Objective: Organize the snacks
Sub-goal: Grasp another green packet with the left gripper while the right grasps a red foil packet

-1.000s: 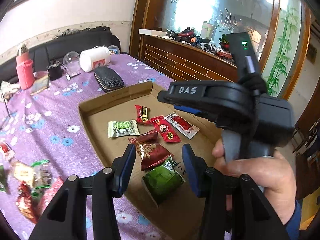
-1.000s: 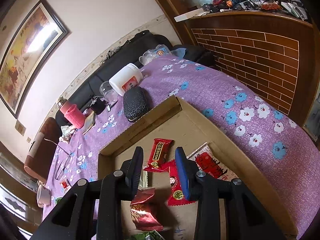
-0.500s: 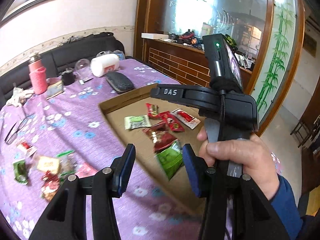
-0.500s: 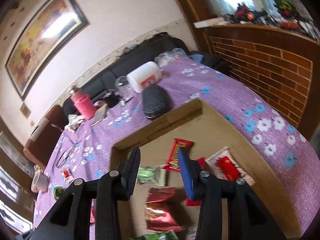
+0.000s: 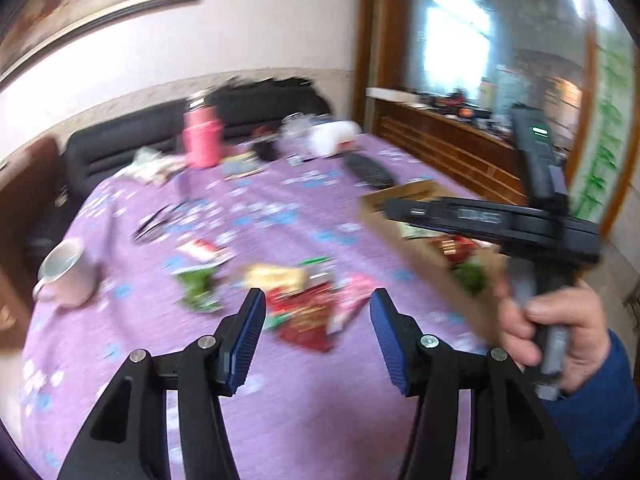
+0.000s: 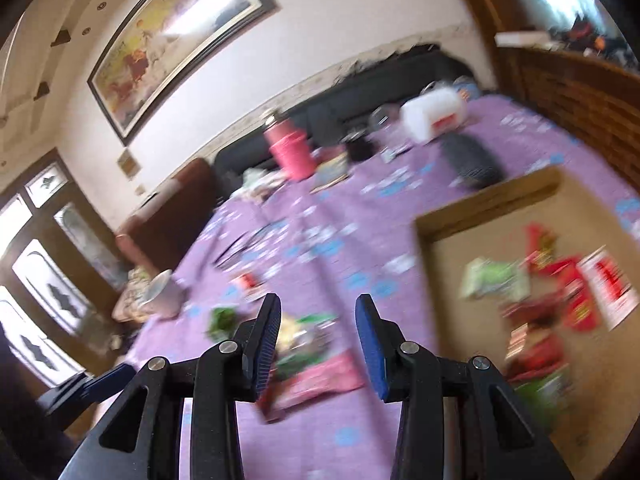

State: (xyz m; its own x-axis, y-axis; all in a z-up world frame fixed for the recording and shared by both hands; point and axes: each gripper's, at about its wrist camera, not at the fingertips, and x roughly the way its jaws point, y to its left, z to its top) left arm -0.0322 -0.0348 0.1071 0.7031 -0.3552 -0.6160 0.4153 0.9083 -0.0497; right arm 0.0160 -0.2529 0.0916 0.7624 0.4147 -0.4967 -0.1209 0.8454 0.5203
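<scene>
Now both claws hang empty above a tabletop (image 5: 304, 420) draped in purple cloth with a small flower print, and both pictures are smeared by blur. The left claw (image 5: 318, 338) has its blue-padded fingers apart and widening, with nothing between them; just beyond its tips lies a loose heap of snack packets (image 5: 304, 312), red, yellow and green, flat on the cloth. The right claw (image 6: 318, 344) also stands apart with nothing gripped, and the same heap of packets (image 6: 308, 360) shows below and between its fingers. Off to the right of the right claw sits a shallow brown cardboard tray (image 6: 484, 204) holding several red and green packets (image 6: 556, 280) already inside it. In the left wrist view that tray (image 5: 400, 200) lies right of the claw, partly behind the black handle of the other tool, which a hand (image 5: 556, 332) in a blue sleeve grips. Far ahead stand a pink insulated bottle (image 6: 290, 150) and a white plastic jar (image 6: 434, 118) lying on its side, with a white mug (image 5: 66, 272) to the left.
</scene>
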